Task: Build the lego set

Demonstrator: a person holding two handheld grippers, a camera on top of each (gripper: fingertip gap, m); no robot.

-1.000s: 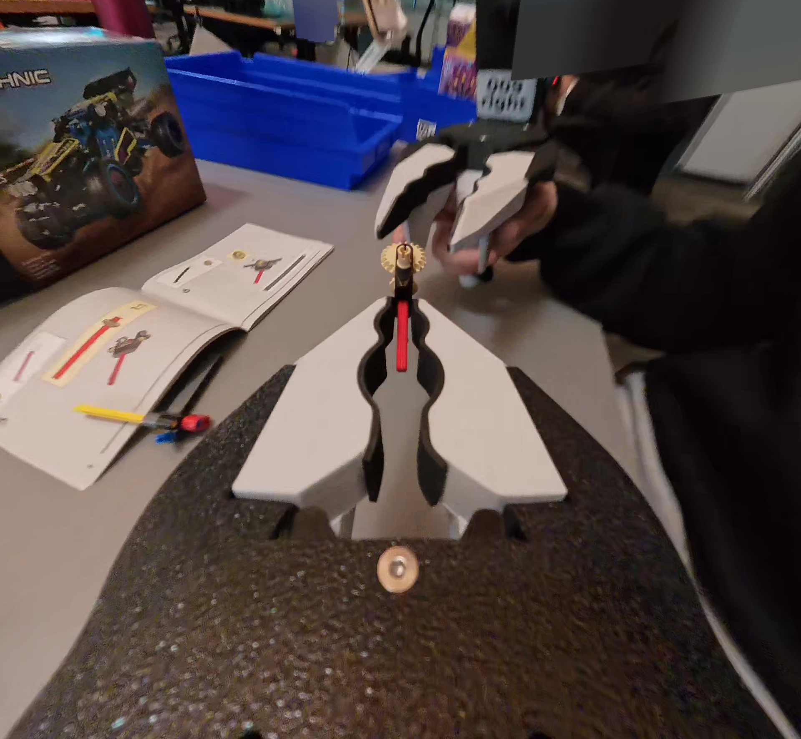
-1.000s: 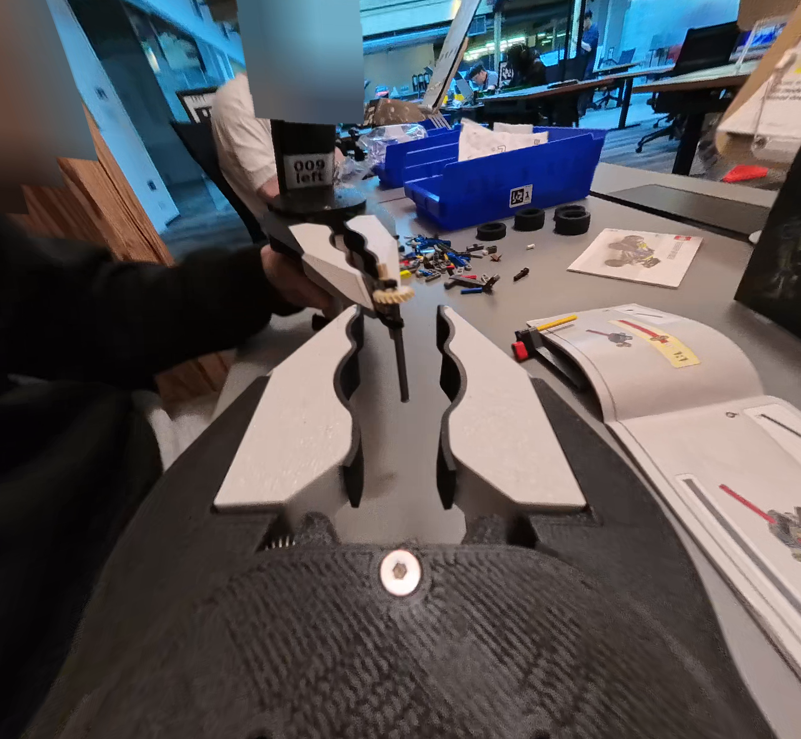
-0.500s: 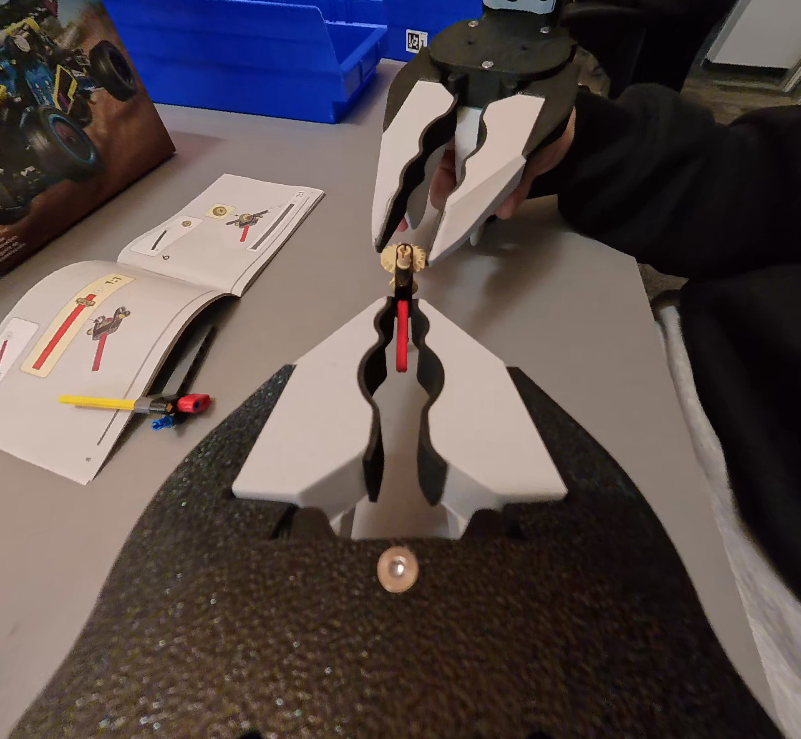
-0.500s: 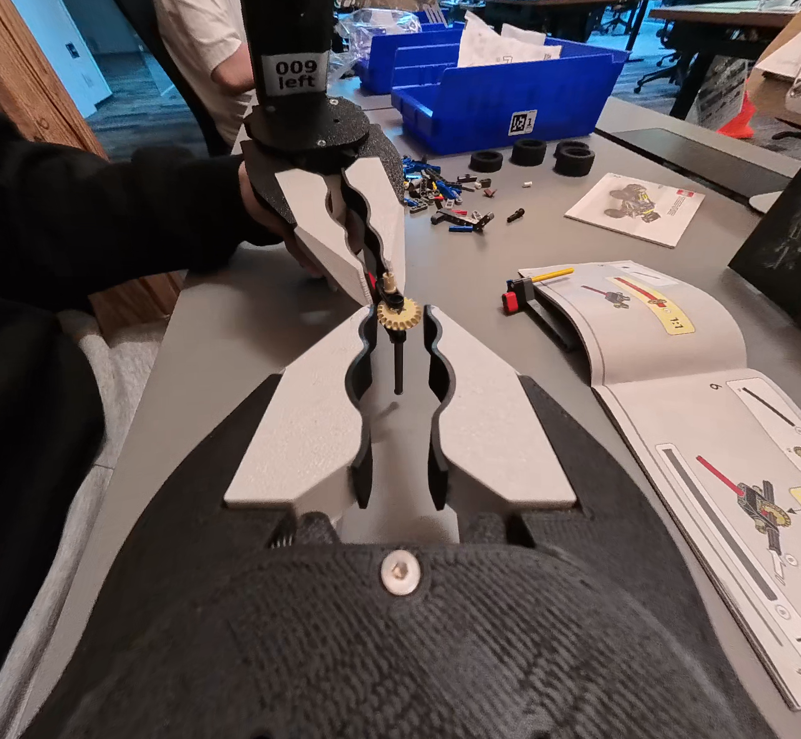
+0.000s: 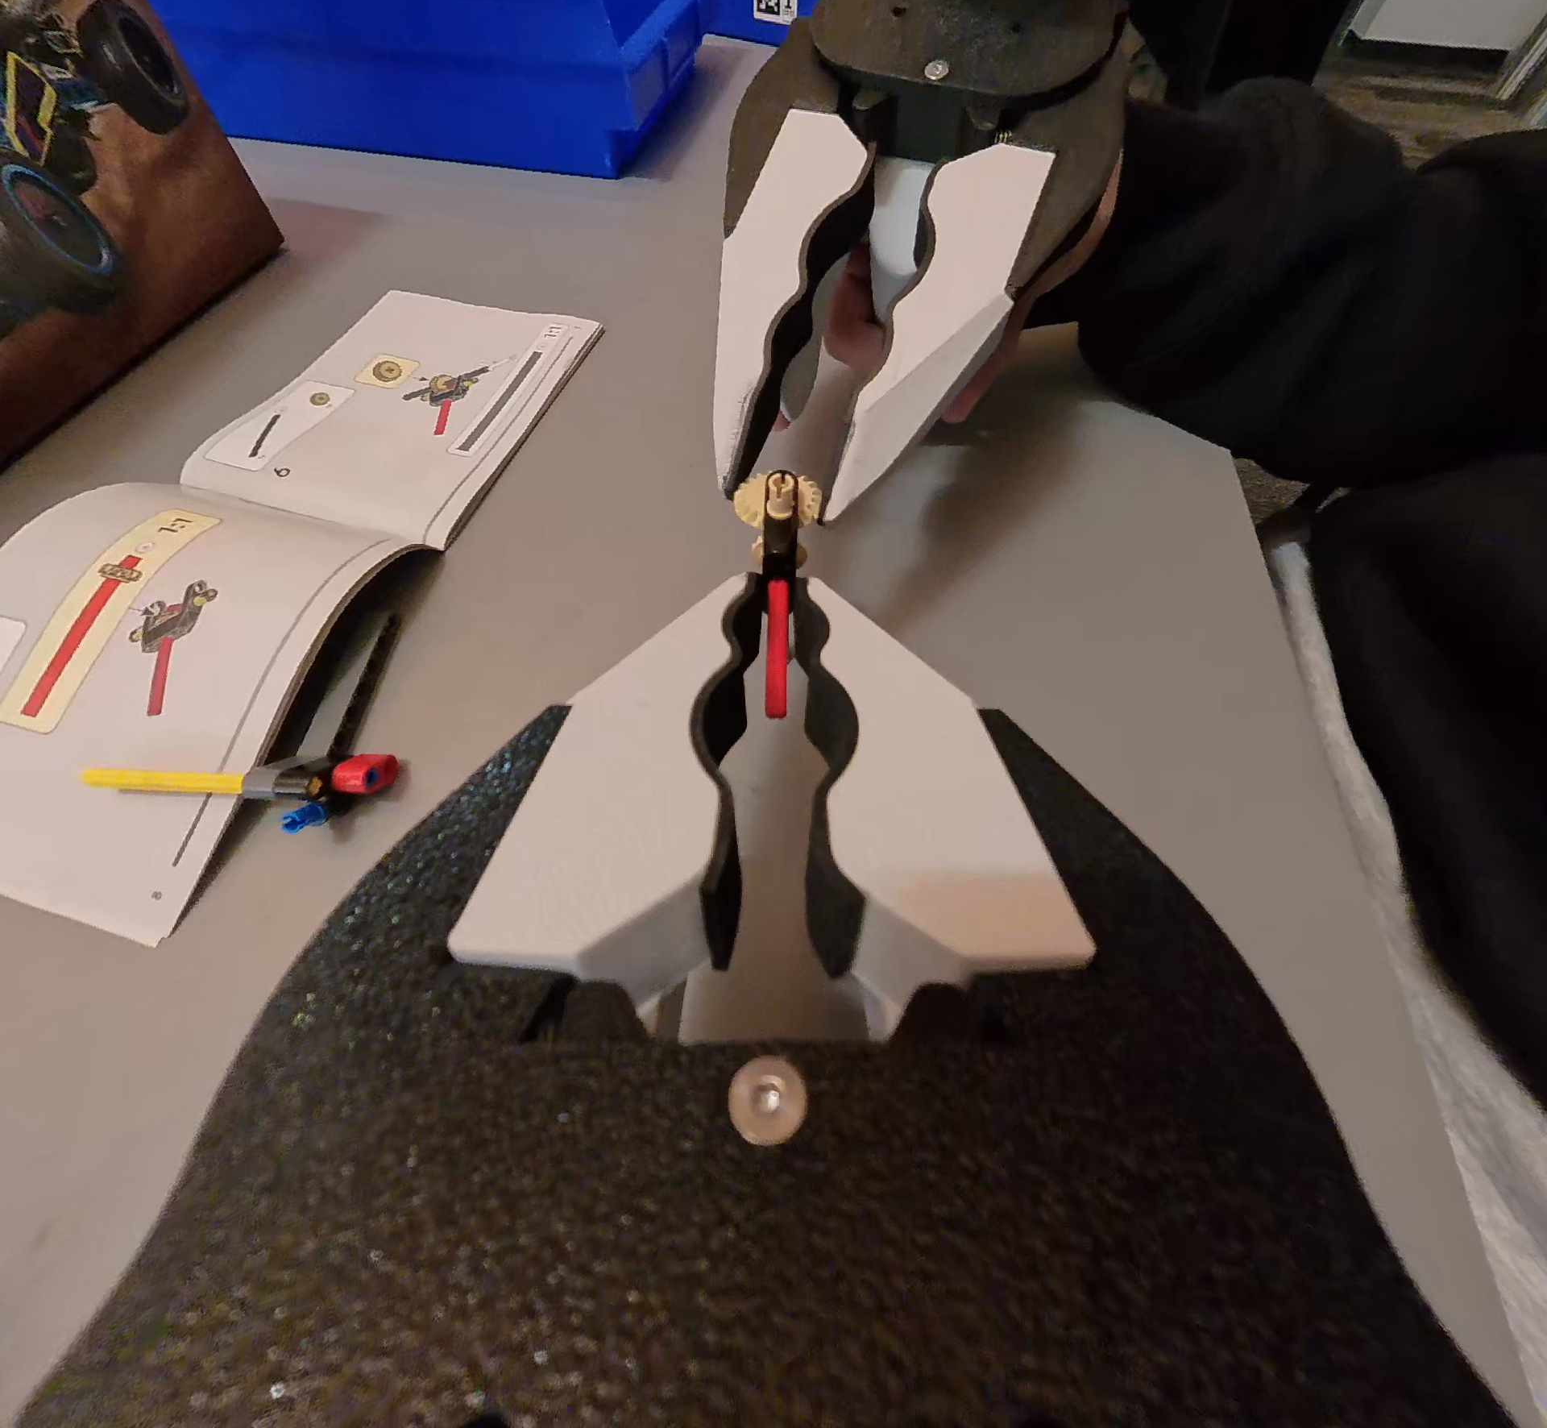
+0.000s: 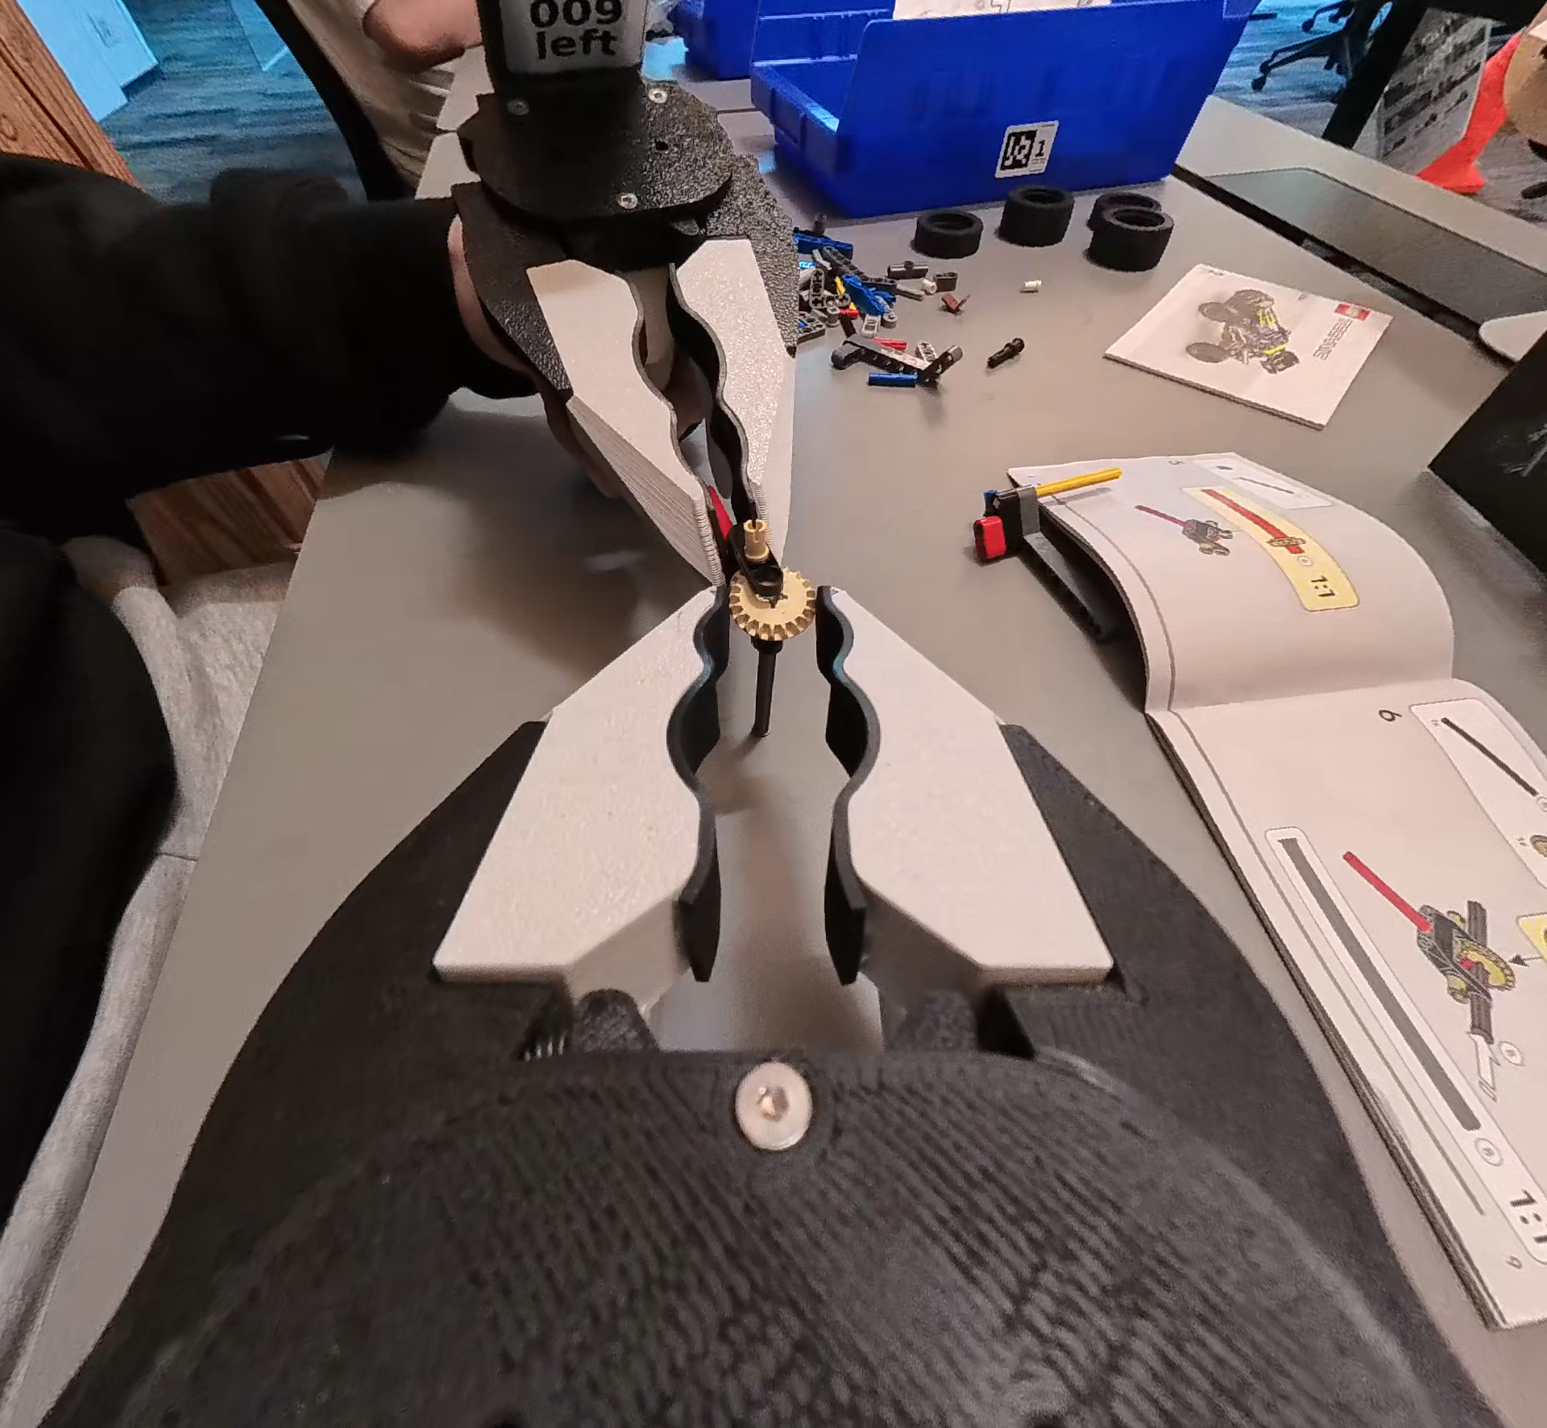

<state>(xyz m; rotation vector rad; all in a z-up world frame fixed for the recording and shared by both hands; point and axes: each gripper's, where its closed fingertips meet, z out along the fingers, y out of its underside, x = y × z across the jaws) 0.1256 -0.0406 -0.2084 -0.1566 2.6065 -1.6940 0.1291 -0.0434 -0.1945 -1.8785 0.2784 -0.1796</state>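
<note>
My left tongs (image 5: pixel 774 584) clamped on red axle (image 5: pixel 777 647), my right tongs (image 6: pixel 766 597) parted around tan gear (image 6: pixel 770 607), labelled blue bin (image 6: pixel 1004 98) behind, bare table (image 5: pixel 1046 592) rightward.

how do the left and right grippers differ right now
The left gripper is shut on the red axle, while the right gripper is open, its fingertips flanking the tan gear. The left carries the small assembly; the right holds nothing firmly yet. Both have white fingers with wavy black pads and meet tip to tip above the grey table.
</note>
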